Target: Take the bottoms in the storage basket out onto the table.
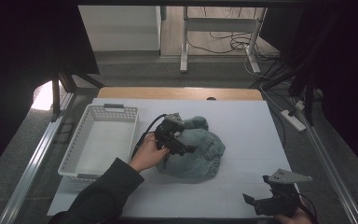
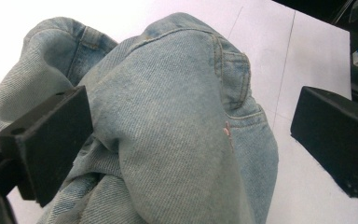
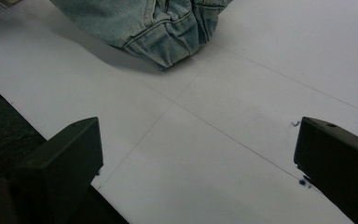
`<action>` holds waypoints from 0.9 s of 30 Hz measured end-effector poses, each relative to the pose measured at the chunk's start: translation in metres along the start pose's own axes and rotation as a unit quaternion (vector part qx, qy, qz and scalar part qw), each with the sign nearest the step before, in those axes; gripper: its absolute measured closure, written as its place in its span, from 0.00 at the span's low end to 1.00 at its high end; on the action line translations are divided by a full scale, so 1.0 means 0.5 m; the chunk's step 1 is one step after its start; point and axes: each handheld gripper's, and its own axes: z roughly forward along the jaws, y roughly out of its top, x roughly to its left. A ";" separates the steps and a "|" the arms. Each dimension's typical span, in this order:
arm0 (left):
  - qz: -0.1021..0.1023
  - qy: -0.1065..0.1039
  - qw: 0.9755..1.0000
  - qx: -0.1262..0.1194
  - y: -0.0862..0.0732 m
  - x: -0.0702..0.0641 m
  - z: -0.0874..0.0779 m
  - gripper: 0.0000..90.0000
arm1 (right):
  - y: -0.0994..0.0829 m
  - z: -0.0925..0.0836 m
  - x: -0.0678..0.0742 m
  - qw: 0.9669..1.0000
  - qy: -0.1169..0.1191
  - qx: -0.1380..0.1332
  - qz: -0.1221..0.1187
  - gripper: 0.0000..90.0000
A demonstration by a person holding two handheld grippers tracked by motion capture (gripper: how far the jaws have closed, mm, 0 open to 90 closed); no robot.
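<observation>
A crumpled pair of light blue jeans point(image 1: 199, 151) lies in a heap at the middle of the white table point(image 1: 242, 121). My left gripper point(image 1: 182, 145) hovers over the heap's left part, open, with the denim point(image 2: 182, 135) bulging between its two spread jaws. My right gripper point(image 1: 254, 200) stands open near the table's front right edge, apart from the jeans. In the right gripper view, a hem of the jeans point(image 3: 168, 37) lies farther off and bare table lies between the jaws.
A white perforated basket point(image 1: 74, 156) with nothing in it stands left of the jeans. A wooden strip point(image 1: 179, 93) borders the table's far edge. Metal rails point(image 1: 32, 163) run along both sides. Desk legs and cables point(image 1: 223, 44) stand on the floor beyond.
</observation>
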 end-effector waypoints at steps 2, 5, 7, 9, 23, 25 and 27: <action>0.003 0.006 1.000 0.002 0.000 -0.004 -0.001 0.00 | 0.000 0.000 0.000 1.000 0.000 0.000 0.000 0.02; 0.003 0.011 1.000 0.003 -0.001 -0.006 -0.002 0.00 | 0.000 0.000 0.000 1.000 0.000 0.000 0.000 0.02; 0.002 0.013 1.000 0.003 -0.001 -0.008 -0.004 0.00 | 0.000 0.000 0.000 1.000 0.000 0.000 0.000 0.02; 0.002 0.017 1.000 0.003 -0.001 -0.009 -0.005 0.00 | 0.000 0.000 0.000 1.000 0.000 0.000 0.000 0.02; 0.008 0.020 1.000 0.006 0.002 -0.026 -0.018 0.00 | 0.000 0.000 0.000 1.000 0.001 0.000 0.000 0.02; 0.010 0.020 1.000 0.006 0.002 -0.027 -0.020 0.00 | 0.000 0.000 0.000 1.000 0.002 -0.002 0.001 0.02; 0.011 0.020 1.000 0.006 0.001 -0.028 -0.022 0.00 | 0.000 0.000 -0.001 1.000 0.002 -0.002 0.001 0.02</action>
